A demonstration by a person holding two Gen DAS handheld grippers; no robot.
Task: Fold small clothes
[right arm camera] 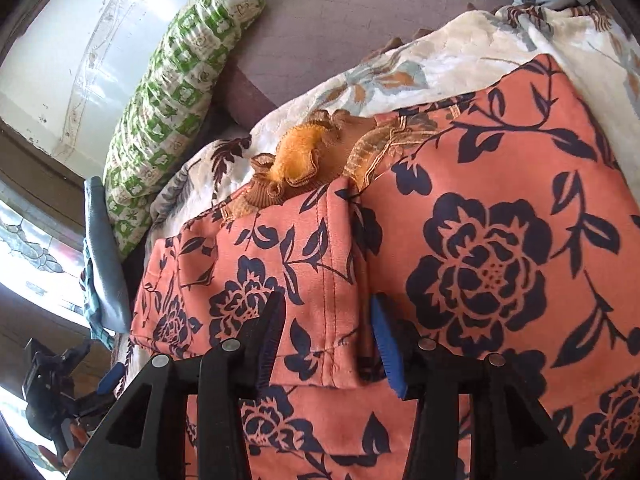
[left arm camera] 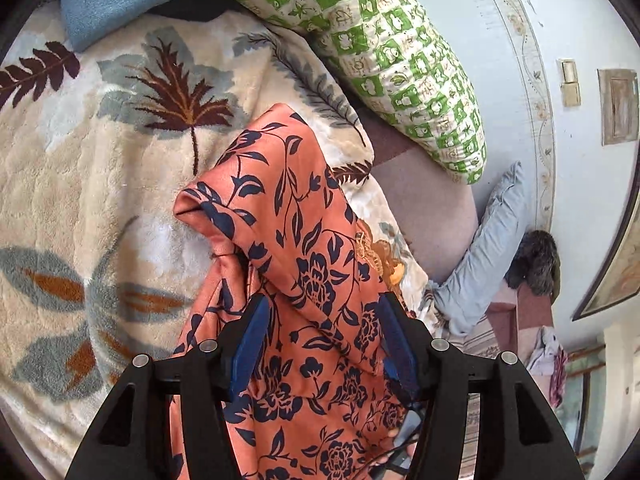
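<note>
Two tongs, one garment, both views taken low over a bed.

Left wrist view: left tongs (left arm camera: pixel 320 312) stand apart, blue pads spread, nothing pinched. The orange floral garment (left arm camera: pixel 280 216) runs from 6 o'clock, under and between the fingers, up to about 12 o'clock of the tongs, where it ends in a folded corner. One rolled fold bulges out toward 10 o'clock. Cloth lies between the pads but they do not press on it. It rests on a cream leaf-print blanket (left arm camera: pixel 100 160), which fills the frame from 7 to 11 o'clock. A green checked pillow (left arm camera: pixel 384 52) lies at 1 o'clock, a pale blue pillow (left arm camera: pixel 488 248) at 3 o'clock.

Right wrist view: right tongs (right arm camera: pixel 326 332) also parted, not clamped. A stitched, doubled-over panel of the garment (right arm camera: pixel 332 280) lies straight between the fingers, running on to 12 o'clock; a wider flat spread of the same cloth sits at 2 to 4 o'clock. An orange ruffled trim (right arm camera: pixel 300 156) shows at 12 o'clock, just beyond the panel's edge. The other gripper is visible at 8 o'clock, well apart from the cloth.
</note>
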